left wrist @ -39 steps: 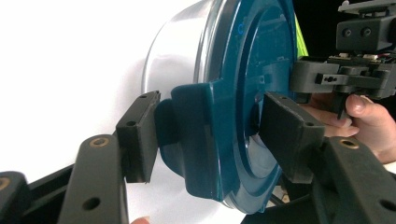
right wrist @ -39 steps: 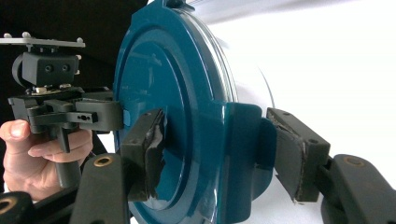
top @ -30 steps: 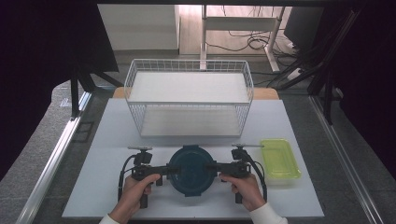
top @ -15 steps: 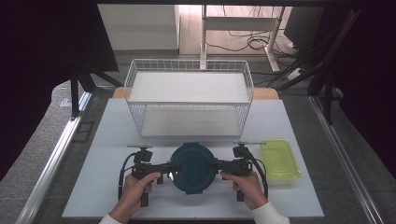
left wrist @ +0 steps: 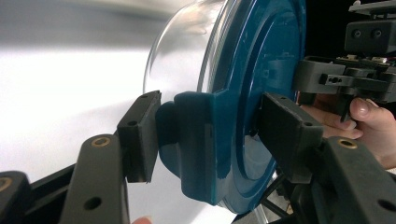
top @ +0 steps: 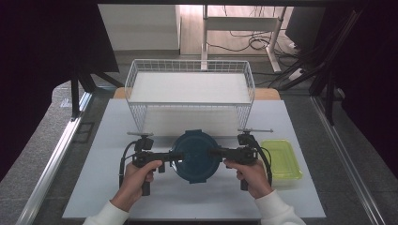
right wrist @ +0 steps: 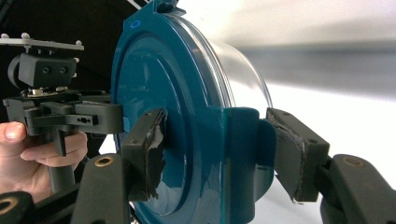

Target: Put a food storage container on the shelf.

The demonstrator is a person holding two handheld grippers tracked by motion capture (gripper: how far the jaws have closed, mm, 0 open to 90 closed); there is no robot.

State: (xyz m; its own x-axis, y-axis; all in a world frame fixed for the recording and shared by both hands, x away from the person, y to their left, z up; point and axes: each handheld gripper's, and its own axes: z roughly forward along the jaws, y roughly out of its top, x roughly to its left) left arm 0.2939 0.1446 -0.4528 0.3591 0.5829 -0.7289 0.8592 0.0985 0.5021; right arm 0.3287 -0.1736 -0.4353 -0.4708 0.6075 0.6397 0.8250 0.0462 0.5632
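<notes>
White and matte, the table [top: 108, 140] is carrying a white wire basket [top: 190, 89] at its far side and a shallow yellow-green plastic tray [top: 281, 159] to the right. Near the front edge, a round container with a clear bowl and a glossy teal lid [top: 195, 155] is being held between two black tools. The left hand-held gripper [top: 174, 156] is being clamped on the lid's thick latch tab at the left rim, and the right hand-held gripper [top: 215, 152] is being clamped on the matching tab at the right rim. Flat rubbery pads [right wrist: 152, 149] are being pressed against both faces.
</notes>
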